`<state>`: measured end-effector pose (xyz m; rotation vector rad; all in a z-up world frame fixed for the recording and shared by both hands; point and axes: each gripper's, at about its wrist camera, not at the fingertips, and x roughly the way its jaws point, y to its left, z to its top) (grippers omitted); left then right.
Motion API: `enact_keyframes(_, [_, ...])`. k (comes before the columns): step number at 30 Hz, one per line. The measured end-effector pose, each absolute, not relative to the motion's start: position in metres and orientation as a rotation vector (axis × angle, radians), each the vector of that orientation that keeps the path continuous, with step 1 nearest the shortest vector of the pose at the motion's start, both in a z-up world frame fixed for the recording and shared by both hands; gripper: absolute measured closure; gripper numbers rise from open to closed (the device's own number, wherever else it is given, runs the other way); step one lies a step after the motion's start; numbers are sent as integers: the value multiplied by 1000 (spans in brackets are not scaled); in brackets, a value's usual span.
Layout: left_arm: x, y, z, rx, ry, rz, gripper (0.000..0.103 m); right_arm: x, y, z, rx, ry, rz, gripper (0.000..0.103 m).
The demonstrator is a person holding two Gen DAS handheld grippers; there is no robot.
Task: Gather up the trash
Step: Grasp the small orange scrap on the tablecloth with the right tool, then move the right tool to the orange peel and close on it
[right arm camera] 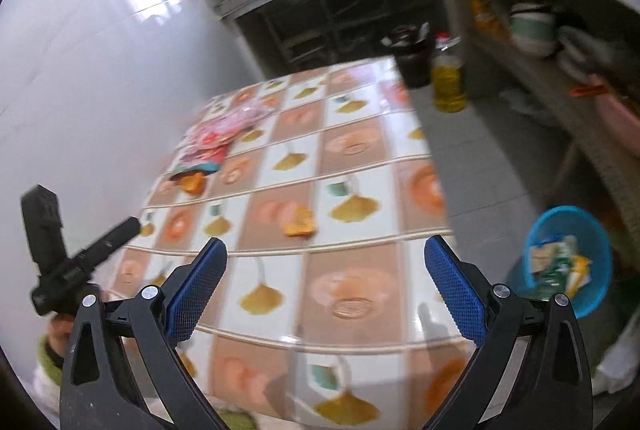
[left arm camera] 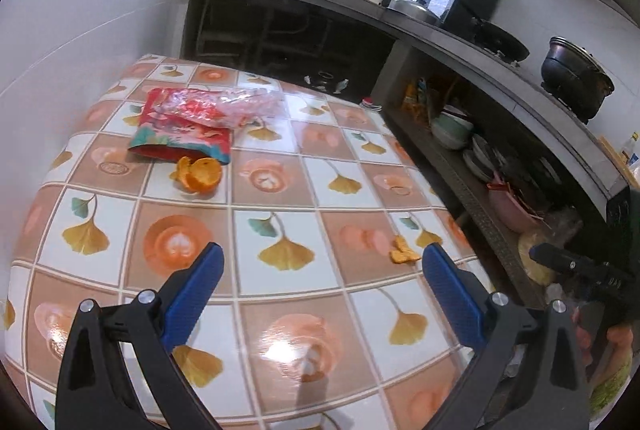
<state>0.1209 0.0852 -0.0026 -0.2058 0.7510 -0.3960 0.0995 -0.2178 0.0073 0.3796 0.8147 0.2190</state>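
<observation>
On the tiled table [left arm camera: 280,189] lie a red snack bag [left arm camera: 180,133] under a crumpled clear plastic wrapper [left arm camera: 236,103], a curled orange peel [left arm camera: 200,175] beside the bag, and a small peel scrap [left arm camera: 402,250] near the right edge. My left gripper [left arm camera: 320,270] is open above the near tiles, the scrap just inside its right finger. In the right wrist view the bag [right arm camera: 208,145], the peel [right arm camera: 192,182] and the scrap [right arm camera: 299,224] appear ahead of my open right gripper [right arm camera: 326,266]. A blue trash basket [right arm camera: 568,262] with wrappers stands on the floor to the right.
A white tiled wall runs along the table's left side. Counter and shelves with bowls [left arm camera: 452,129] and pots [left arm camera: 576,77] line the right. An oil bottle [right arm camera: 449,77] and a dark container [right arm camera: 412,57] stand on the floor beyond the table. The left gripper's body [right arm camera: 72,258] shows at the left.
</observation>
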Motion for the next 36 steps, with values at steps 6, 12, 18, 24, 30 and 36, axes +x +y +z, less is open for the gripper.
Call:
enact_keyframes(6, [127,107,-15,-206,756,-347,6,137,-196,-11,391,894,256,28])
enact_keyframes(12, [139,119,-24,-185,777,-289,6,177,-171,-36,308,981,254,52])
enact_keyframes(18, [150,126,-27,-156,773,-250,7,190,-154,-53,191,1034,223,72])
enact_keyframes(24, [158,132,-33,-165,788,-248,7,188,-145,-62,112,1054,191,89])
enact_keyframes(30, [160,134,-38,-178,796,-257,7,187,-149,-56,132,1049,195,101])
enact_keyframes(36, [163,140,-42,-197,806,-254,7,191,-145,-47,145,1035,214,101])
